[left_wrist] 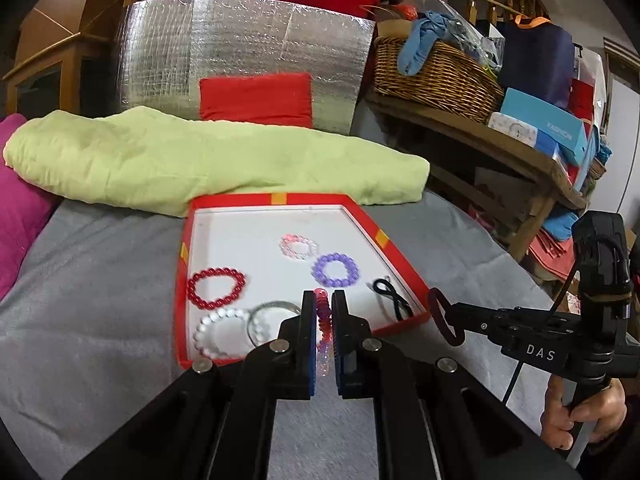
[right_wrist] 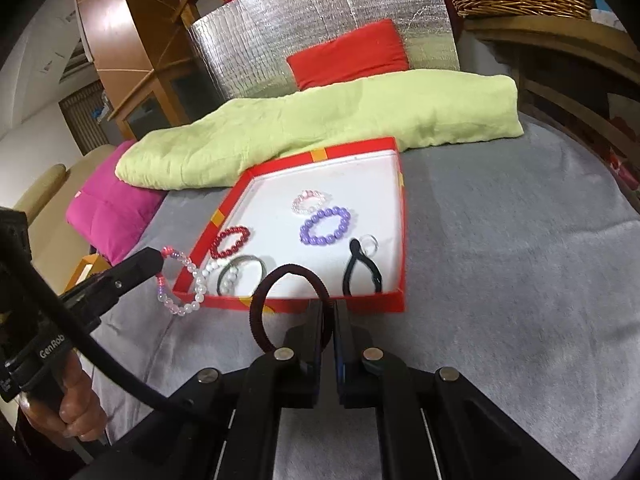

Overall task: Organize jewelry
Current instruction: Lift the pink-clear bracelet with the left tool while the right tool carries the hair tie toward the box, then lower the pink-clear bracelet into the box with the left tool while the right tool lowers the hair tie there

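Note:
A shallow red tray [left_wrist: 400, 264] with a white floor lies on the grey blanket; it also shows in the right wrist view [right_wrist: 402, 220]. In it lie a red bead bracelet [left_wrist: 216, 282], a purple one [left_wrist: 335, 270], a pale pink one [left_wrist: 299, 246], a white one [left_wrist: 220, 332], a clear bangle [left_wrist: 268, 314] and a black hair tie [left_wrist: 390, 300]. My left gripper [left_wrist: 324, 300] is shut on a pink-and-clear bead bracelet [right_wrist: 182, 280], held over the tray's near edge. My right gripper [right_wrist: 329, 308] is shut on a dark maroon hair tie [right_wrist: 288, 306], just before the tray.
A folded green cloth [left_wrist: 208, 160] lies behind the tray, with a silver foil panel [left_wrist: 248, 48] and red cushion [left_wrist: 256, 98] beyond. A magenta cushion [right_wrist: 108, 216] sits at the left. A wicker basket [left_wrist: 436, 72] and boxes fill a wooden shelf at the right.

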